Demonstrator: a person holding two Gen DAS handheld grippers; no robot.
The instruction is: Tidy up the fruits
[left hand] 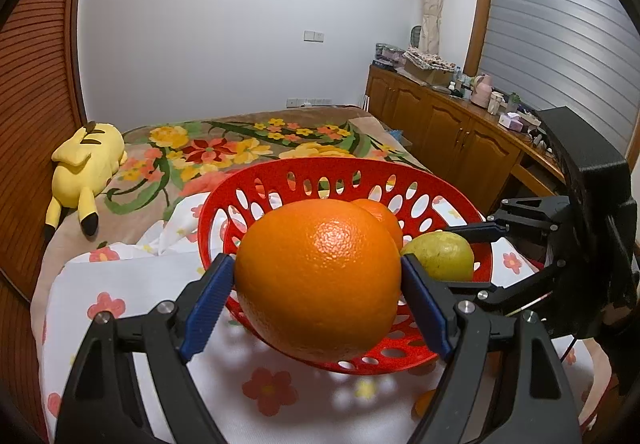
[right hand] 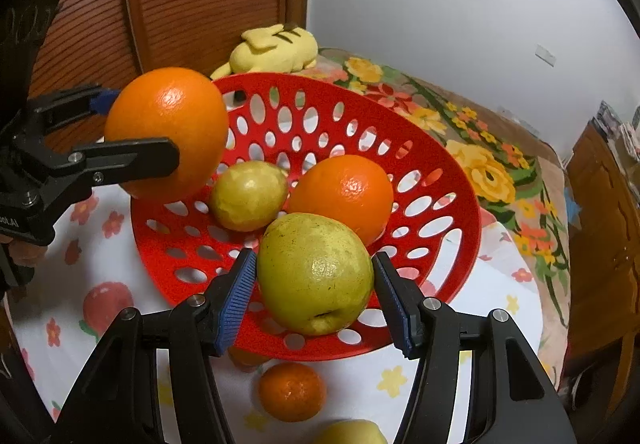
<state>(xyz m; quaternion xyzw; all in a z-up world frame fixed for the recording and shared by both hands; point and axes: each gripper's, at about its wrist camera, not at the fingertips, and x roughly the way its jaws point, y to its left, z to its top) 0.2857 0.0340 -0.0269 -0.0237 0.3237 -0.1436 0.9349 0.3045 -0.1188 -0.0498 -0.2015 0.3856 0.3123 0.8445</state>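
My left gripper (left hand: 318,276) is shut on a large orange (left hand: 320,296), held over the near left rim of the red perforated basket (left hand: 320,164). In the right wrist view the same orange (right hand: 188,116) hangs at the basket's left edge in the left gripper (right hand: 140,130). My right gripper (right hand: 316,280) is shut on a yellow-green pear (right hand: 316,252), its blue pads pressing both sides, above the near rim of the basket (right hand: 280,78). Inside the basket lie a second orange (right hand: 344,196) and a smaller yellow-green fruit (right hand: 248,196).
The basket stands on a white flowered cloth (left hand: 140,284) over a floral bedspread. A small orange (right hand: 292,392) and a yellow fruit (right hand: 352,434) lie on the cloth in front of it. A yellow plush toy (left hand: 88,164) lies behind; wooden cabinets (left hand: 440,124) line the right.
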